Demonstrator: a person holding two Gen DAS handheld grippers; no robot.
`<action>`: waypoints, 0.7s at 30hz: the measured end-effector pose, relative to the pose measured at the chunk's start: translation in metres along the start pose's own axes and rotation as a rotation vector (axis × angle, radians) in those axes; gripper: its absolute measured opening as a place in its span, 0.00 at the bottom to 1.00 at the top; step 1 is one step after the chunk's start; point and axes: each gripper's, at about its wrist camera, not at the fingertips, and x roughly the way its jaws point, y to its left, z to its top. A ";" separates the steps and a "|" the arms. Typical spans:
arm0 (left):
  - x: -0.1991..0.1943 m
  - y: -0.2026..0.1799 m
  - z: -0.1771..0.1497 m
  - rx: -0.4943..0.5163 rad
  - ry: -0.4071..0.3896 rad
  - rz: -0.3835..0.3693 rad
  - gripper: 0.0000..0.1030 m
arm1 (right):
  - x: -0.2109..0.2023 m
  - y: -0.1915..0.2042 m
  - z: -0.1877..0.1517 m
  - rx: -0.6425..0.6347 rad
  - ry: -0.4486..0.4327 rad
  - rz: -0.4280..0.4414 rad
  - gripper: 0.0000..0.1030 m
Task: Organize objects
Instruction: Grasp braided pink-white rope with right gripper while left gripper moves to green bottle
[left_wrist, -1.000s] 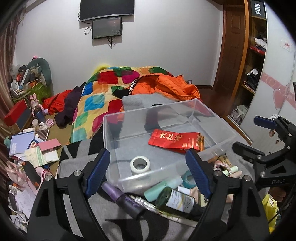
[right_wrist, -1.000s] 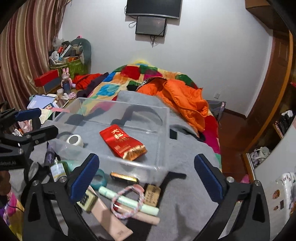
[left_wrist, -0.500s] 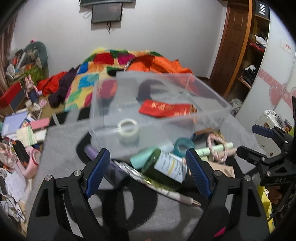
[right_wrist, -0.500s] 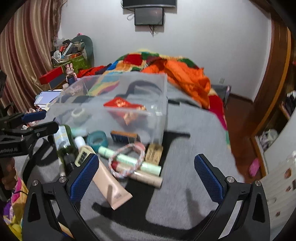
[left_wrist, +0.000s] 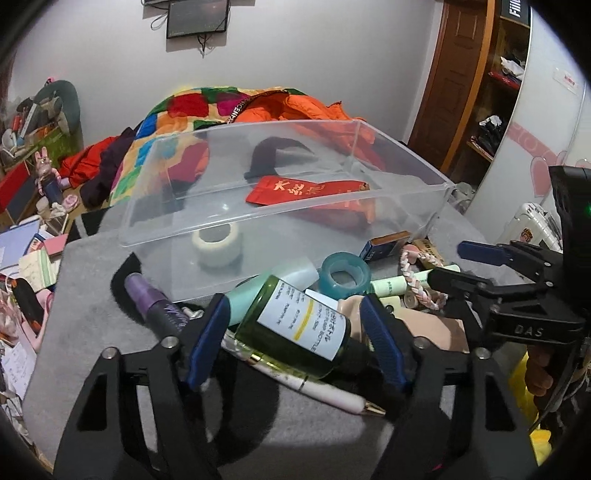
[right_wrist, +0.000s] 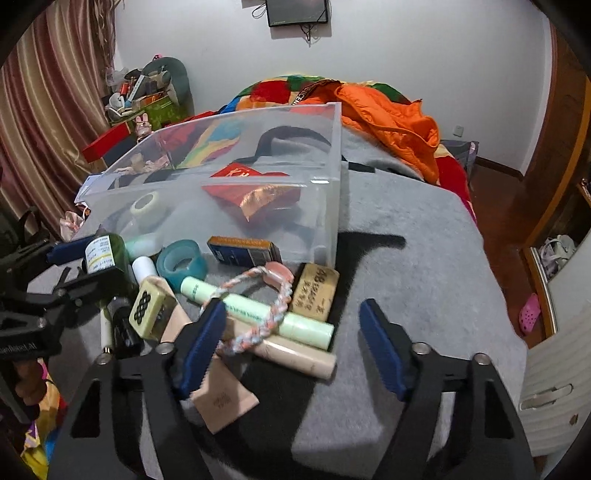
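A clear plastic bin (left_wrist: 399, 162) (right_wrist: 332, 206) stands on a grey mat and holds a red packet (left_wrist: 306, 188) and a white tape roll (left_wrist: 216, 243). In front of it lies a pile: a green bottle (left_wrist: 295, 328) (right_wrist: 107, 254), teal tape (left_wrist: 345, 275) (right_wrist: 181, 260), a purple bottle (left_wrist: 155, 301), a white pen (left_wrist: 317, 387), a braided bracelet (right_wrist: 258, 295), pale green tube (right_wrist: 258, 310), beige tube (right_wrist: 295, 354). My left gripper (left_wrist: 295, 343) is open, its fingers on both sides of the green bottle. My right gripper (right_wrist: 291, 347) is open over the tubes.
A blue-and-orange box (right_wrist: 243, 251), a tan block with writing (right_wrist: 316, 291) and a mahjong-style tile (right_wrist: 147, 312) lie in the pile. A bed with a colourful quilt (left_wrist: 184, 118) and orange jacket (right_wrist: 388, 114) is behind. Clutter (left_wrist: 26, 258) covers the floor at left.
Both grippers have dropped and moved forward toward the pile. My left gripper's fingers now straddle the green bottle and stand closer together. My right gripper's fingers have also narrowed.
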 end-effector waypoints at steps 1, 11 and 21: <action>0.003 0.002 0.000 -0.013 0.005 -0.006 0.61 | 0.002 0.000 0.001 0.001 0.007 0.007 0.53; 0.001 0.008 -0.003 -0.055 -0.033 -0.026 0.59 | 0.005 0.001 0.006 0.013 0.017 0.065 0.11; -0.026 0.011 -0.002 -0.035 -0.091 -0.023 0.58 | -0.015 0.016 0.002 -0.027 -0.015 0.071 0.08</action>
